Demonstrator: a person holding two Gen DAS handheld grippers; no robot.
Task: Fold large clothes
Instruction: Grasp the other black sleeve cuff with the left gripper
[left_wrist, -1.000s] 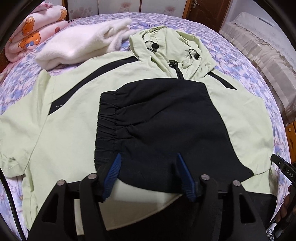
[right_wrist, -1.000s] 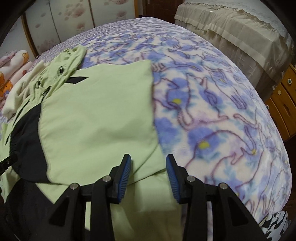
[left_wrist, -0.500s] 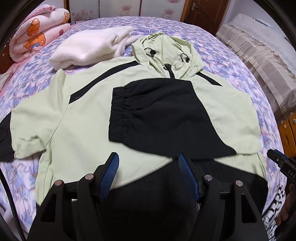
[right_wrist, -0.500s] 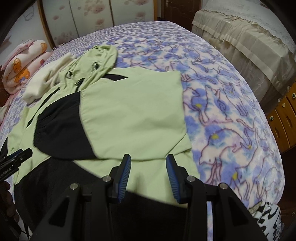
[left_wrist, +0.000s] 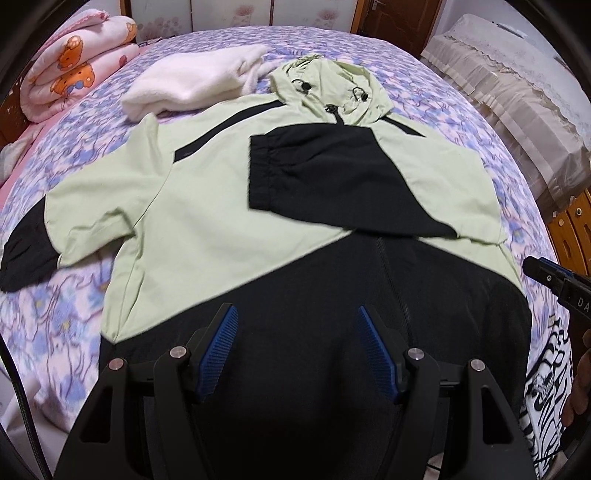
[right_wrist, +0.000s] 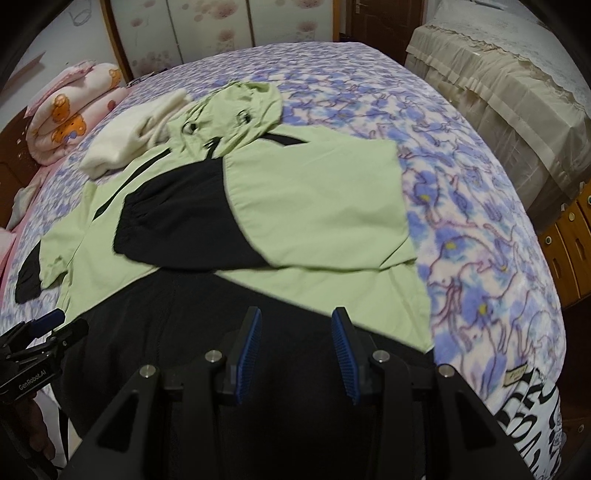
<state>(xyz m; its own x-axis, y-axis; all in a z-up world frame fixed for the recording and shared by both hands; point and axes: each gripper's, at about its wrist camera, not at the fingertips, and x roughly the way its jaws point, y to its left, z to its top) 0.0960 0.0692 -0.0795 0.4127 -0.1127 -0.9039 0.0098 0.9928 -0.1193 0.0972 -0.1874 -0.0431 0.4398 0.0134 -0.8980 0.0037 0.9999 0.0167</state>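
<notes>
Lying flat on the bed (left_wrist: 74, 155), the jacket (left_wrist: 207, 206) is pale green with black panels, hood (left_wrist: 325, 85) pointing toward the far end. Its right sleeve (left_wrist: 332, 181) is folded across the chest, black cuff near the middle. The left sleeve (left_wrist: 48, 229) is spread out sideways, its black cuff resting on the purple bedspread. The black hem panel (left_wrist: 332, 295) lies nearest both cameras.

The left gripper (left_wrist: 297, 347) hovers over that hem panel with its blue pads (left_wrist: 218, 347) spread wide, holding nothing. The right gripper (right_wrist: 295, 347) is over the hem near the jacket's right edge, its pads (right_wrist: 249, 343) apart and empty too.

A white fleece (left_wrist: 195, 83) lies beside the hood, touching the jacket's shoulder. A pink quilt (left_wrist: 77, 77) with orange bears sits rolled at the far left corner. A beige covered couch (right_wrist: 509, 85) stands to the right of the bed.
</notes>
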